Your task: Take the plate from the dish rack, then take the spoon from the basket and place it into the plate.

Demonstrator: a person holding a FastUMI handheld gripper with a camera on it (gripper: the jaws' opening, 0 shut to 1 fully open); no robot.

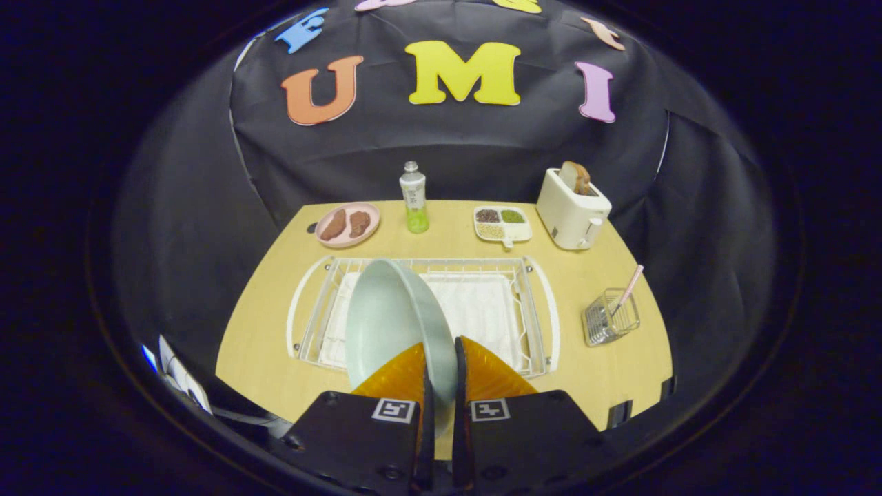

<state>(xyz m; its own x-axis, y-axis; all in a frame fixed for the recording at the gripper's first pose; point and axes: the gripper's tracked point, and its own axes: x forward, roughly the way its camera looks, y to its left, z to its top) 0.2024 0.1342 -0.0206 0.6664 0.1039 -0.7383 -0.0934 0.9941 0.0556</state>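
Hand-held gripper [441, 368] is clamping the plate [389, 324] by its rim, on edge over the dish rack [537, 303]; a thin edge grip is risking slippage.

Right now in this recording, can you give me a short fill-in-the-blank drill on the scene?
1. The claw is shut on the rim of the pale ____.
2. The pink spoon stands in the wire ____.
3. A slice of bread sticks out of the white ____.
4. A white cloth lies inside the dish rack, beyond the ____.

Missing words: plate; basket; toaster; plate
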